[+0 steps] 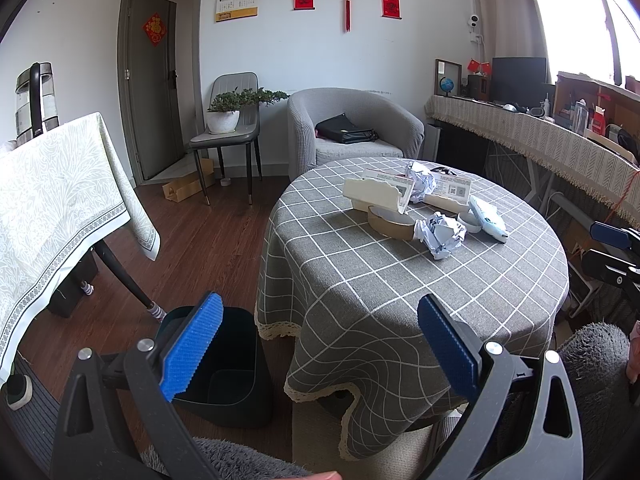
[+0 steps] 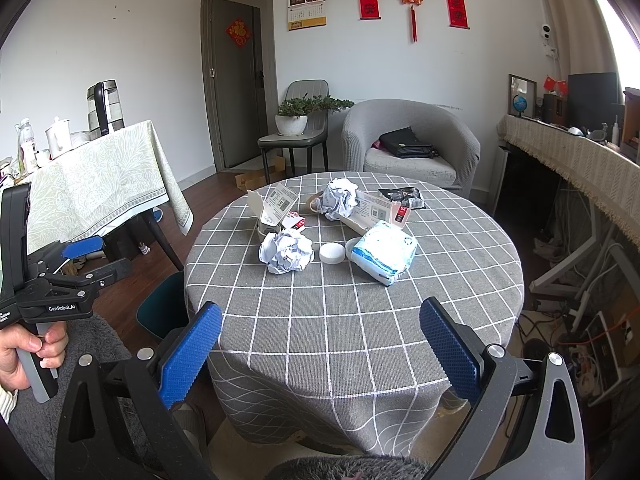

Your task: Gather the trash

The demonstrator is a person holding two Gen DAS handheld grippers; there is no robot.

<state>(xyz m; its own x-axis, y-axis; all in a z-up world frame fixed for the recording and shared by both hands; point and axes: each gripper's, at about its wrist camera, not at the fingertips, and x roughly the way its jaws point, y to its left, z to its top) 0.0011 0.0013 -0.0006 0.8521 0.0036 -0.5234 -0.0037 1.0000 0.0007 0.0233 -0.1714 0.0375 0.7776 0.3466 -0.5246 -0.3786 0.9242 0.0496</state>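
A round table with a grey checked cloth holds the trash. A crumpled paper ball lies near its middle, and also shows in the left wrist view. A second paper ball sits behind, among torn cardboard packaging. A blue-white tissue pack and a white lid lie to the right. A dark bin stands on the floor left of the table. My left gripper is open and empty above the bin and table edge. My right gripper is open and empty over the table's near edge.
A second table with a pale patterned cloth and a kettle stands to the left. A grey armchair with a black bag and a chair with a potted plant are behind. A long draped shelf and cables run along the right.
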